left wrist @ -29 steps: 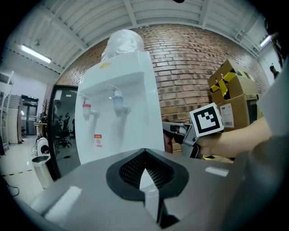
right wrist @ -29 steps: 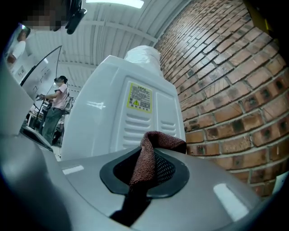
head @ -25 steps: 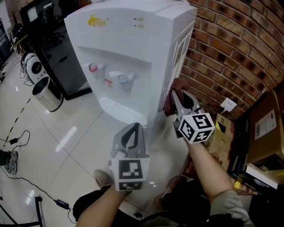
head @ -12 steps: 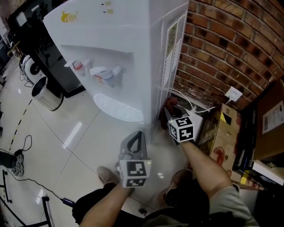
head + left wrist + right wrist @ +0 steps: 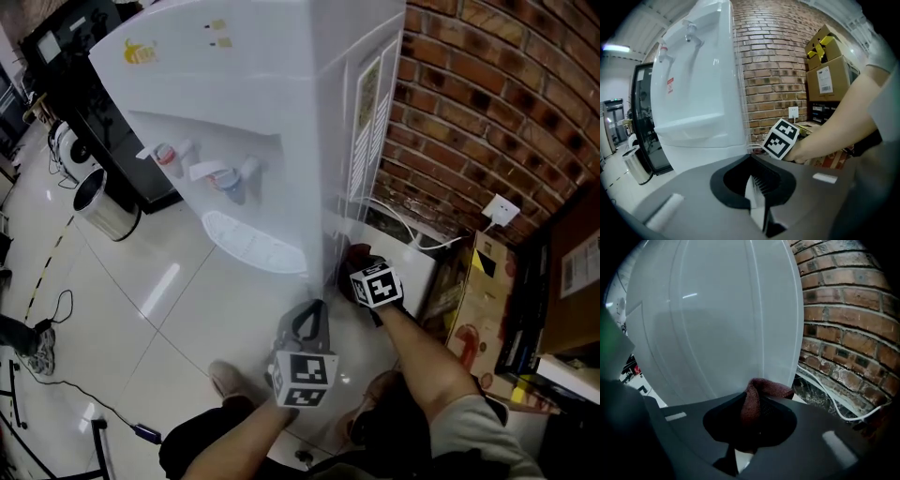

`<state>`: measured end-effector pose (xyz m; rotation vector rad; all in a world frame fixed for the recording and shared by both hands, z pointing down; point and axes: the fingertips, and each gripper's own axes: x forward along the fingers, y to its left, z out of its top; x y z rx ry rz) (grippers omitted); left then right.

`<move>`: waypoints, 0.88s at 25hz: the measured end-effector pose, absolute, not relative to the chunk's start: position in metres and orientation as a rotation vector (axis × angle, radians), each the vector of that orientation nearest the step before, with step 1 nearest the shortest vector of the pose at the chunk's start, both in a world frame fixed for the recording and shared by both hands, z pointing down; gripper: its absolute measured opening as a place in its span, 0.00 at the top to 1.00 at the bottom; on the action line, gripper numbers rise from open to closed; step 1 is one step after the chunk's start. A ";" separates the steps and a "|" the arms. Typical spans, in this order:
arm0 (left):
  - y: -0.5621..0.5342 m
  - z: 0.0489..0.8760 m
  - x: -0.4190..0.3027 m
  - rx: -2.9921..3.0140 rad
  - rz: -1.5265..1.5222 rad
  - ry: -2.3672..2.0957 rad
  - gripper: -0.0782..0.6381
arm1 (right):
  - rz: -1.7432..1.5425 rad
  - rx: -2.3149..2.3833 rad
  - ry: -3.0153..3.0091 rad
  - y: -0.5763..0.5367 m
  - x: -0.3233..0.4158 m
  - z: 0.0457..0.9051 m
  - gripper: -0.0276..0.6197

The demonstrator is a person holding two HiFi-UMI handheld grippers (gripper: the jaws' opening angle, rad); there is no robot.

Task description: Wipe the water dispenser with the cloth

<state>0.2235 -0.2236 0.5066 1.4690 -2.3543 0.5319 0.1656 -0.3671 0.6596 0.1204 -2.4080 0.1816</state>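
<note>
1. White plastic makes up the water dispenser [image 5: 272, 112], the largest thing here. It stands on the tiled floor [image 5: 141, 309] with its side panel close to the brick wall [image 5: 469, 103].
2. The right gripper [image 5: 354, 274] is low at that side panel, near the dispenser's bottom front corner, its jaws pinching the cloth.
3. The left gripper [image 5: 309, 323] hangs over the floor in front of the dispenser, just beside the right one. Its jaws are pressed together with nothing between them.
4. A white cable [image 5: 834, 404] runs along the foot of the wall, in the narrow gap beside the panel.
5. The dark red cloth [image 5: 761, 392] is bunched into a small fold that pokes just past the right jaws. Whether it touches the panel I cannot tell.
6. Likely trouble:
   - So little cloth shows that the hard jaw tips could scrape the plastic.
   - A firm drag could pull the fold out of the pinch.
   - This low down, a wide stroke might catch the cable or drag wall grime onto the panel.
</note>
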 end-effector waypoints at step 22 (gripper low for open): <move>-0.240 0.306 0.239 1.580 0.333 -2.661 0.89 | 0.062 0.210 -3.045 -0.407 0.209 0.321 0.86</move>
